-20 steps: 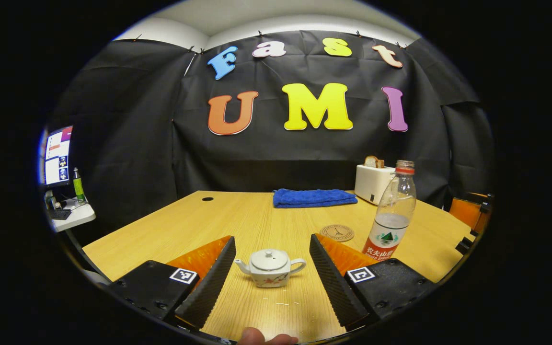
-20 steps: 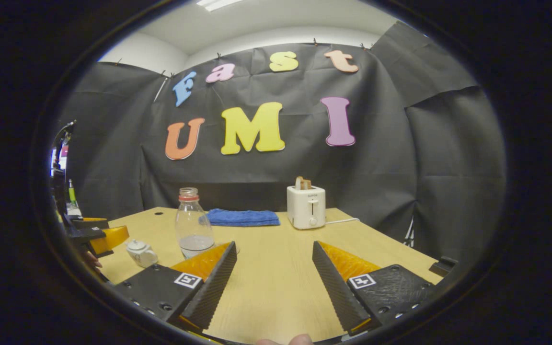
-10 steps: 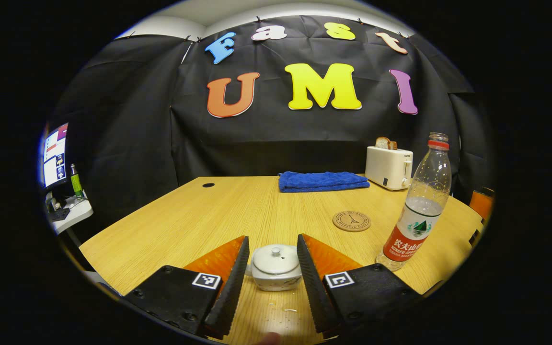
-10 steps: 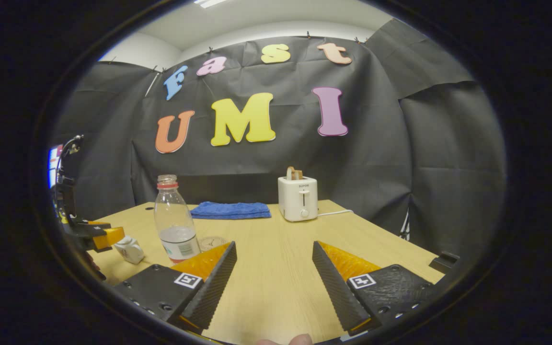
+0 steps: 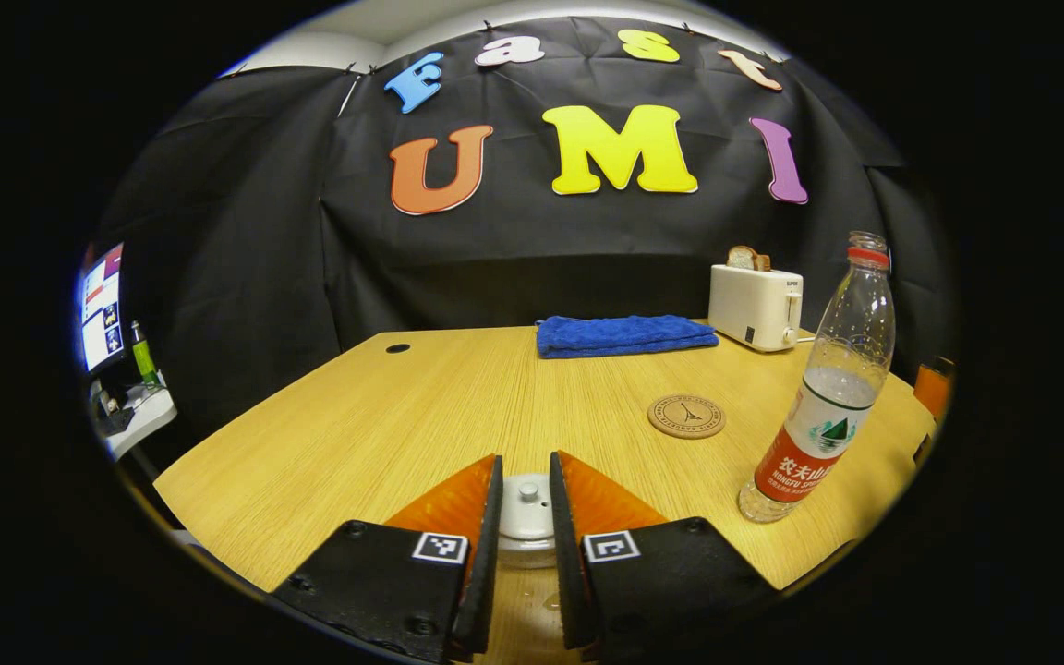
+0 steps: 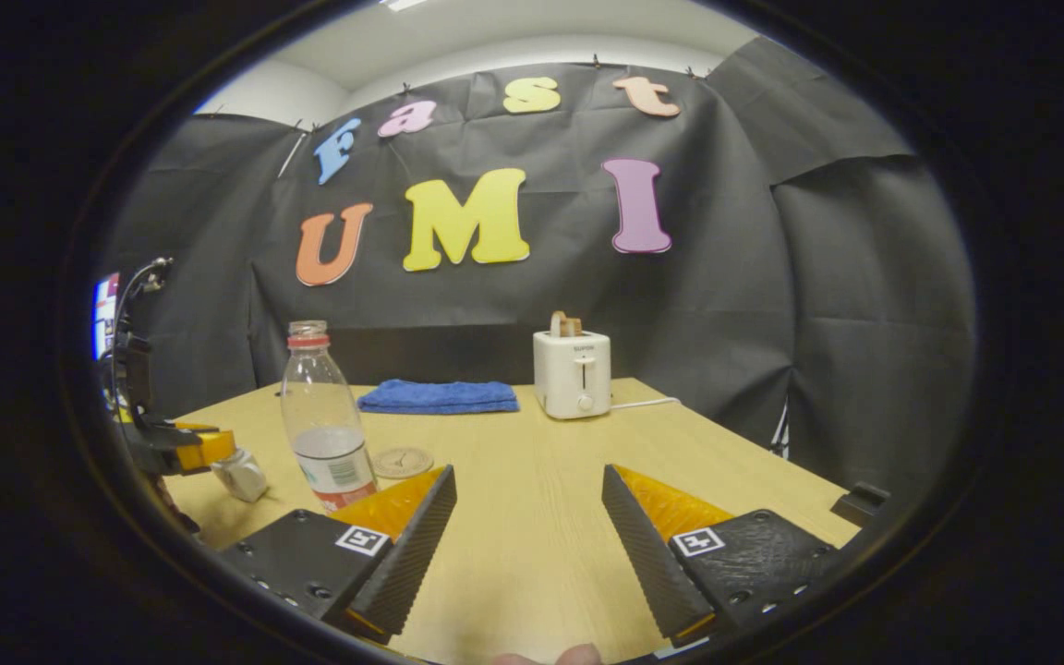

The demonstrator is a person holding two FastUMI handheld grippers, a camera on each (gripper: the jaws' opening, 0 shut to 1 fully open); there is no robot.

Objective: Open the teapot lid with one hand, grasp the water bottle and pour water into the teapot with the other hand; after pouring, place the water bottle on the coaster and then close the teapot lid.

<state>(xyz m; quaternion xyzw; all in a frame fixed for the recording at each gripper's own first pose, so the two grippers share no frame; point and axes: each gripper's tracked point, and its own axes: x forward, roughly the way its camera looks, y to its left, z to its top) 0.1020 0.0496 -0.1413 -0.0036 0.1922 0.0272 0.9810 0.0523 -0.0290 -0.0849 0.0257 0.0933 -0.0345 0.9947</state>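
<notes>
Since a second ago the left gripper (image 5: 525, 545) has narrowed around the teapot lid (image 5: 526, 503); contact unclear. Lid-opening is in hand: next, pinch and lift. The right gripper (image 6: 528, 545) hangs wide open, empty, right of the water bottle (image 6: 321, 434).

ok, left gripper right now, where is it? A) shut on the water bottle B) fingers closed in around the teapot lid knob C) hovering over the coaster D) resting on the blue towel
B. In the left gripper view the left gripper has its two fingers drawn close on either side of the teapot lid, its knob between them; the water bottle and coaster stand apart to the side.
</notes>
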